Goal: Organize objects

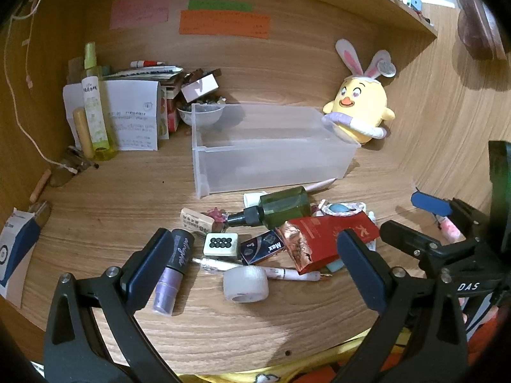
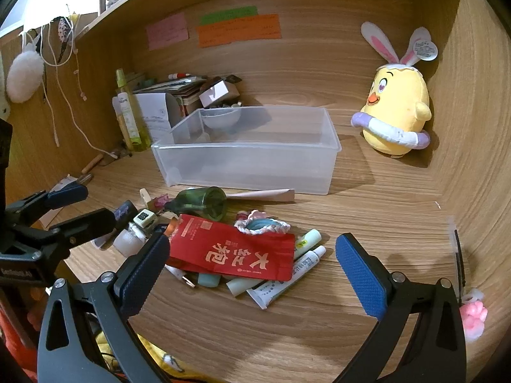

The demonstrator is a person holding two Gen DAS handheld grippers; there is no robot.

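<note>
Clutter is lying heaped on our wooden desk (image 1: 95, 198) before the translucent bin (image 1: 271, 156): red packet (image 2: 236, 252), green bottle (image 1: 281, 207), tape roll (image 1: 245, 284). We are holding left gripper (image 1: 255, 265) and right gripper (image 2: 252, 265) spread wide, gripping nothing.

Bin (image 1: 271, 146) at tabletop (image 1: 111, 198) centre; clutter pile (image 1: 271, 233) at 6 o'clock, plush toy (image 1: 361, 108) at 2 o'clock, bottles (image 1: 94, 111) at 10 o'clock.
</note>
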